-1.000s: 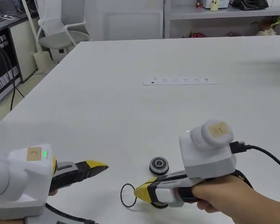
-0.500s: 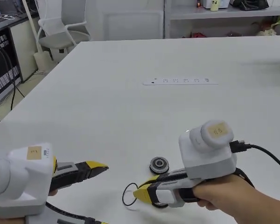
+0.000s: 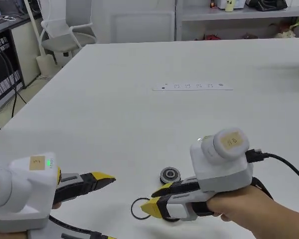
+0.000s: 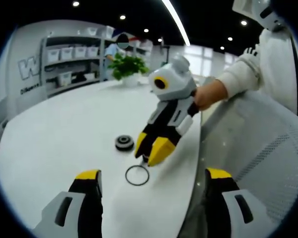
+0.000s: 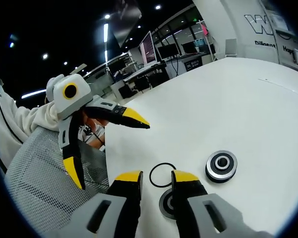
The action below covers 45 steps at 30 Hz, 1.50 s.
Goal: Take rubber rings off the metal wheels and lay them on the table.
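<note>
One rubber ring (image 3: 138, 208) is off and lies flat on the bench (image 3: 139, 114), close to its near edge and just ahead of the right gripper (image 3: 152, 198). That gripper's jaws stand a little apart and grip nothing. In the right gripper view a second metal wheel (image 5: 167, 203) sits low between the jaws, partly hidden by one of them, and whether they touch it cannot be told. The other metal wheel (image 3: 170, 175) rests a little farther from the near edge, apart from both grippers, with a dark band around its rim that looks like a ring not yet removed. The job therefore seems to be partly done, with at least that wheel left to strip. The left gripper (image 3: 108, 179) hovers to the left of the ring, its jaws spread wide in its own view and empty. Compared with a second ago, the right gripper's jaws have parted and let the ring go. The ring, which then stood tilted against the yellow tip, has settled flat. The left gripper and the free wheel have not moved.
</note>
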Motion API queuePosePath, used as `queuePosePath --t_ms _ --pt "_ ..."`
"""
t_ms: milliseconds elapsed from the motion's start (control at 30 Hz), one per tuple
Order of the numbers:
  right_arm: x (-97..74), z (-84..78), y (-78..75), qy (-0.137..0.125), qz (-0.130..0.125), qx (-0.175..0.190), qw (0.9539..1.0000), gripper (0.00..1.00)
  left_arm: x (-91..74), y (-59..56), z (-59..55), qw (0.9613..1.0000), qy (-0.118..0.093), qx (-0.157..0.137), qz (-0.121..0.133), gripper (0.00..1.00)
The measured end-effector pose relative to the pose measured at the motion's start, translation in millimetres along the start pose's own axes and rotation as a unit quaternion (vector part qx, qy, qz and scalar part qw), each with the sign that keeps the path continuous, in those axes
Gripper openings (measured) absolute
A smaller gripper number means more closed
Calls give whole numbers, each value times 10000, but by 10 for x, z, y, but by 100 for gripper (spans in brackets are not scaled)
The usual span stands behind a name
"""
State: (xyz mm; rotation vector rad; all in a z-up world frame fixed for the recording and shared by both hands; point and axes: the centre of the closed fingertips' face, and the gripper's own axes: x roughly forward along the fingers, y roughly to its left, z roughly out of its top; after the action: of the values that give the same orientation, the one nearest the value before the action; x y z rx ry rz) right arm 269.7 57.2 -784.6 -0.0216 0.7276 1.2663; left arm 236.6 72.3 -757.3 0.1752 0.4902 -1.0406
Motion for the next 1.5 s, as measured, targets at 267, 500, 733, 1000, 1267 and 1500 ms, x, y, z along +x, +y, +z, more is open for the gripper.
queuePosePath --t_ms 267,500,733,1000,1267,1500 --pt "-42 47 -27 -45 -42 -38 10000 22 -2 3 2 10000 -5 6 10 87" --pt "-87 91 -37 -66 -80 -216 9997 25 0 -7 -5 10000 16 -7 0 87" --pt "-150 150 -45 -92 -84 -379 9992 30 -2 -3 -1 10000 8 -19 15 87" --pt "-263 285 -43 -258 -69 -552 9981 32 -5 3 2 10000 2 -22 18 87" --pt "-394 368 -63 -395 -70 -649 9971 36 -7 10 -2 10000 4 -22 18 87" --pt "-506 417 -120 -484 -115 -739 9960 36 -22 23 51 9999 -117 -29 43 87"
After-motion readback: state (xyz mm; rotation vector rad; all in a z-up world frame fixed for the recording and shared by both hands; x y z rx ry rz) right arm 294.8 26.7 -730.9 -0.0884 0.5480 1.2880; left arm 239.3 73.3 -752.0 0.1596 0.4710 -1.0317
